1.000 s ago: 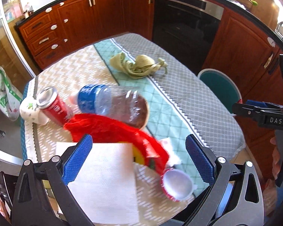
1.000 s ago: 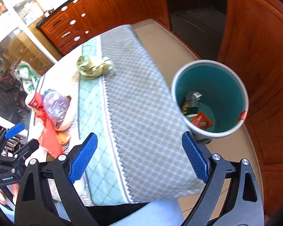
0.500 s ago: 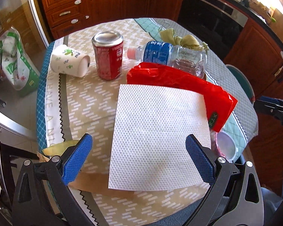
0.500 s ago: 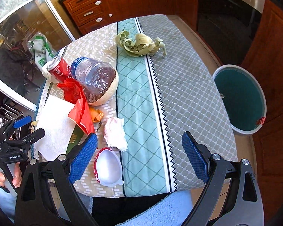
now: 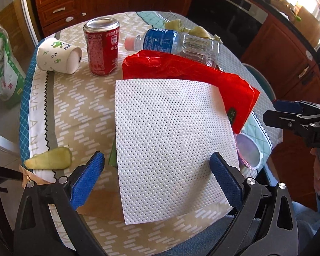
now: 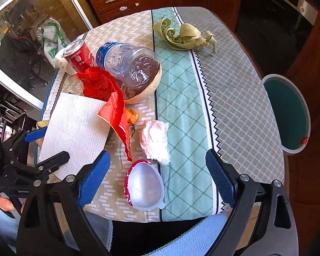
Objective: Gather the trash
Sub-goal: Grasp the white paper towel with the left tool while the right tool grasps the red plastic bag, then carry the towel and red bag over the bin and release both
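Note:
My left gripper (image 5: 156, 173) is open and empty, just above the near edge of a white paper towel (image 5: 170, 136) on the table. Behind the towel lie a red wrapper (image 5: 194, 76), a clear plastic bottle (image 5: 177, 43), a red can (image 5: 102, 47) and a tipped paper cup (image 5: 58, 56). My right gripper (image 6: 157, 176) is open and empty, hovering over a red-rimmed plastic lid (image 6: 144, 186), with a crumpled tissue (image 6: 155, 140) beyond it. The teal trash bin (image 6: 288, 115) stands on the floor at the right of the table.
Corn husks (image 6: 183, 35) lie at the table's far side. A husk piece (image 5: 51, 161) sits at the near left edge. The bottle rests in a beige bowl (image 6: 149, 87). Wooden cabinets (image 5: 64, 6) and an oven (image 5: 228, 19) surround the table.
Both grippers have swung from the bin side back over the table. The left has come closer to the paper towel; the right now hovers over the lid and tissue.

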The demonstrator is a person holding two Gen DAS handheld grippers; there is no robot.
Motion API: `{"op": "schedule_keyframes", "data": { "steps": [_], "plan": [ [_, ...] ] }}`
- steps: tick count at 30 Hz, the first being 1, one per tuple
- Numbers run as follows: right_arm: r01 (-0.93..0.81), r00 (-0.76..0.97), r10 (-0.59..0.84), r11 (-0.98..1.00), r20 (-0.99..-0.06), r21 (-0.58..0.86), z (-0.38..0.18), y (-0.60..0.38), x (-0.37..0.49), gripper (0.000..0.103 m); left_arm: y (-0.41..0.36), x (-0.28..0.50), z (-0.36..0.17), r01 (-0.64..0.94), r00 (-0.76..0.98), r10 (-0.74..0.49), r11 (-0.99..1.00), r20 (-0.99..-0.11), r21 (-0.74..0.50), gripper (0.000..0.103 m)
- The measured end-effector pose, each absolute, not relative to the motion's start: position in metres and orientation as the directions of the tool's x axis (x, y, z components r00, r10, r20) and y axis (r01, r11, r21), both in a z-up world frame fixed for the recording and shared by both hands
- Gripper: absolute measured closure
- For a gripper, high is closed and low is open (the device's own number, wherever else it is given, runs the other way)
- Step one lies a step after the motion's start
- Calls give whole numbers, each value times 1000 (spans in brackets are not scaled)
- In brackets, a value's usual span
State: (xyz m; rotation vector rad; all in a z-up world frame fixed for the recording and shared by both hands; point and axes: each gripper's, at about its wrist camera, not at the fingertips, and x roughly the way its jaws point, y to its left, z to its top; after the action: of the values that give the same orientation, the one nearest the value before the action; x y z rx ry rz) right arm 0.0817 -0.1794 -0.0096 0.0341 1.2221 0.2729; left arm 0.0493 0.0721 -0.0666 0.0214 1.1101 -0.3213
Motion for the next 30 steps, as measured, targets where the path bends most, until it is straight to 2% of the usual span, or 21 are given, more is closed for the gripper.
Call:
{"op": "schedule_keyframes", "data": {
  "steps": [5,11,15,19,20,21,22,23,24,26,30],
  "plan": [
    [-205,302,244,961,-922,187,-13,-171,86,16,66,48,-64,277,428,-223,955,-876,-107,9],
    [-233,310,269,951,-912,201,-17,-157,95,16,67,44,-53,260,469,-189,963,-863,-70,30],
    [-266,321,295,940,-900,214,-20,-146,103,18,67,41,-45,245,496,-158,969,-854,-37,48],
    [-309,328,316,926,-890,215,-21,-134,107,45,69,37,-36,231,513,-147,973,-846,-29,64],
    [-317,329,317,925,-890,212,-21,-131,107,56,69,37,-34,224,518,-137,974,-844,-21,67],
    [-324,330,318,922,-889,210,-22,-130,108,65,70,36,-32,215,524,-127,976,-842,-13,74],
    [-333,326,324,919,-888,213,-22,-129,107,86,71,37,-30,207,530,-120,978,-840,-10,82],
    [-337,325,325,917,-888,212,-22,-128,107,93,73,37,-27,198,535,-116,980,-837,-10,86],
    [-342,333,323,917,-886,206,-21,-127,106,95,75,38,-25,190,540,-115,982,-834,-13,95],
    [-349,351,327,915,-878,201,-17,-129,103,99,77,39,-21,175,551,-110,984,-827,-14,96],
    [-338,398,346,916,-850,215,1,-140,100,99,77,42,-9,152,578,-107,988,-809,-22,97]
  ]
}}
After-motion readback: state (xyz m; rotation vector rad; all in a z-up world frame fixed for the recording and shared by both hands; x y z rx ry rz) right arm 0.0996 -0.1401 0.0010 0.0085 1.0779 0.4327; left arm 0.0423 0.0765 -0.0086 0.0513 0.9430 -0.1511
